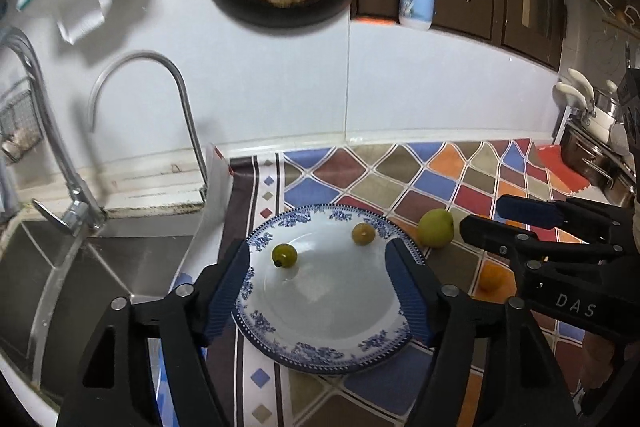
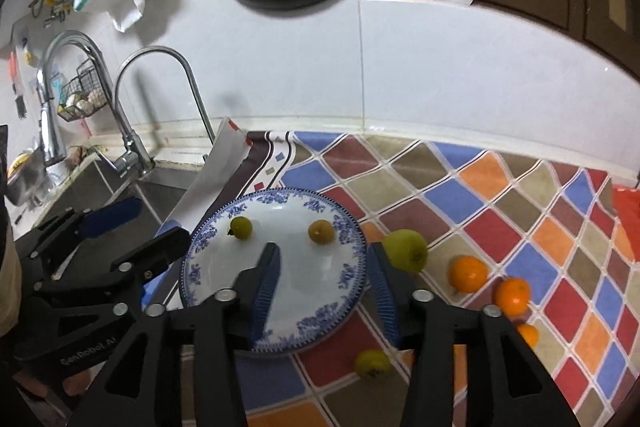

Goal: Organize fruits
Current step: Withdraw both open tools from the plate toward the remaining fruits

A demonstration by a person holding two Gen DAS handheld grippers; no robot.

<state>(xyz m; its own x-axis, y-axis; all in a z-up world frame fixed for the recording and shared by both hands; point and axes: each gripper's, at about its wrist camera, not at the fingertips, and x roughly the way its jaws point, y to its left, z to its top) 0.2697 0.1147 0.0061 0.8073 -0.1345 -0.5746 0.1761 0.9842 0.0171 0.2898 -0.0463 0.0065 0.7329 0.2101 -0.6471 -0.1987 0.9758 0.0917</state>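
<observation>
**A:** Nearest you are your own fingers. The right gripper (image 2: 324, 291) is spread wide and holds nothing; its left finger hangs over the plate (image 2: 224, 243), its right finger sits just outside the plate's right rim.

**B:** And the left one?

**A:** The left gripper (image 1: 320, 291) is open too, empty, straddling the plate (image 1: 320, 307) from its near edge.

**B:** What does the next move turn on?

**A:** The big green fruit (image 2: 406, 251). It lies on the table just off the plate's right rim, ahead of your right finger and a little to its outside. Your right hand is clearly the nearer one. The fruit is roundish, so I'd judge no long axis matters; you only need to shift right and forward to bracket it.

**B:** What else is around?

**A:** Two small fruits are already on the plate: a green one (image 2: 241, 227) far-left and a yellowish one (image 2: 321, 231) far-right. Beyond the big fruit, toward the table's right edge, lie two oranges (image 2: 467, 274) (image 2: 512, 295), with a third partly hidden behind your gripper. A small green fruit (image 2: 372, 364) rests off the plate's near-right rim, between your fingers.

**B:** Any obstruction?

**A:** The plate's rim, probably; it sits close to the big fruit, so a finger could clip it.
</observation>
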